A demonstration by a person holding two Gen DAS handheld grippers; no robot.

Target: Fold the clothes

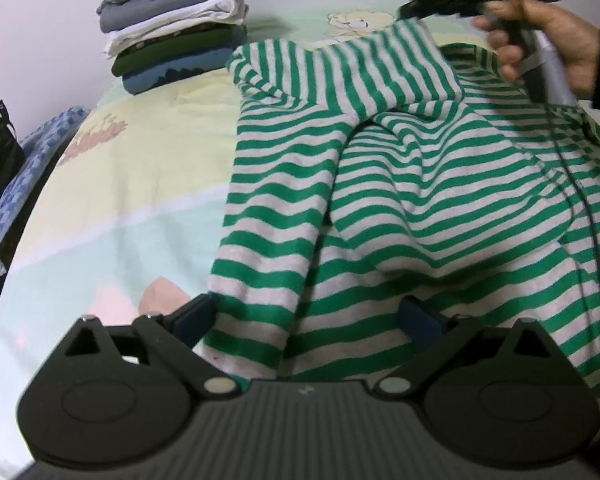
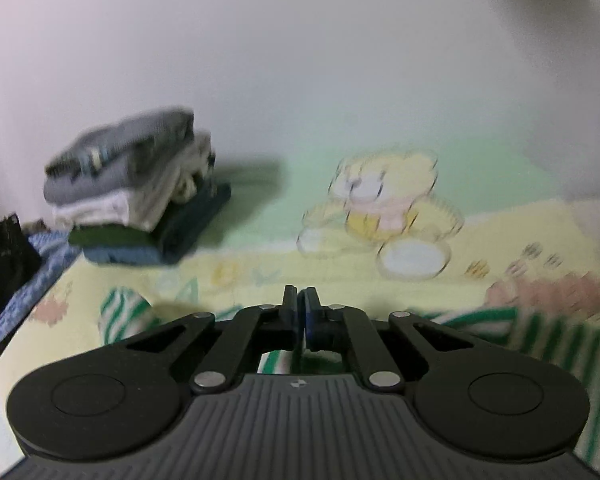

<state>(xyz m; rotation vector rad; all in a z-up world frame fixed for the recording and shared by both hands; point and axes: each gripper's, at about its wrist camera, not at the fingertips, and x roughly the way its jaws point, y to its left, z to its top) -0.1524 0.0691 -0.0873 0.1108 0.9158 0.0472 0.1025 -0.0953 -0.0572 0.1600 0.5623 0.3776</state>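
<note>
Striped green-and-white garment (image 1: 420, 184): spread on the bed (image 1: 112, 216), over a pastel cartoon-print sheet; one sleeve (image 1: 364, 68) lifted and drawn up toward the far edge.

Right claw (image 1: 410, 10): pinched shut on the sleeve end, as seen from the left wrist view; in its own view (image 2: 301, 316) pads pressed together, striped cloth visible just beneath. Carried by a hand (image 1: 548, 36) in a dark sleeve.

Left claw (image 1: 304, 316): wide, holding nothing, hovering low over the near hem of the garment; pads apart with cloth lying between and below them.

Stack of folded clothes (image 1: 176, 28): at the far corner by the wall, well apart from the garment.

Step in hand: likely sleeve fold, sleeve raised ready to cross the body.

Next move calls for: laying the sleeve flat across the chest, then releasing; left claw to pin or take the hem.
</note>
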